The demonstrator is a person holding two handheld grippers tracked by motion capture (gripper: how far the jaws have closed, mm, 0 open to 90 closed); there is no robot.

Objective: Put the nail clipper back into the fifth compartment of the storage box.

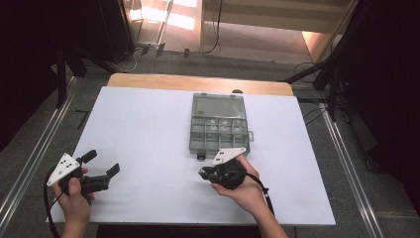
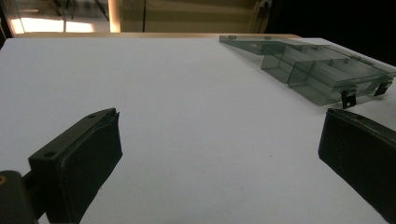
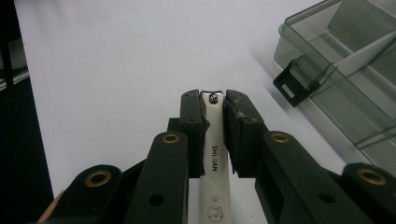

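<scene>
A white nail clipper [image 3: 214, 158], printed with small lettering and a cat face, is pinched between the jaws of the right gripper [image 3: 214, 105], its tip seen just past the pads. Just ahead and to the side of that gripper an open, clear compartment box [image 1: 218, 126] is set on the white table [image 1: 148, 129], its black latch [image 3: 293, 83] turned toward the gripper. Well apart, the left gripper [image 2: 219, 135] is held with jaws spread wide over bare table, nothing between them.
</scene>
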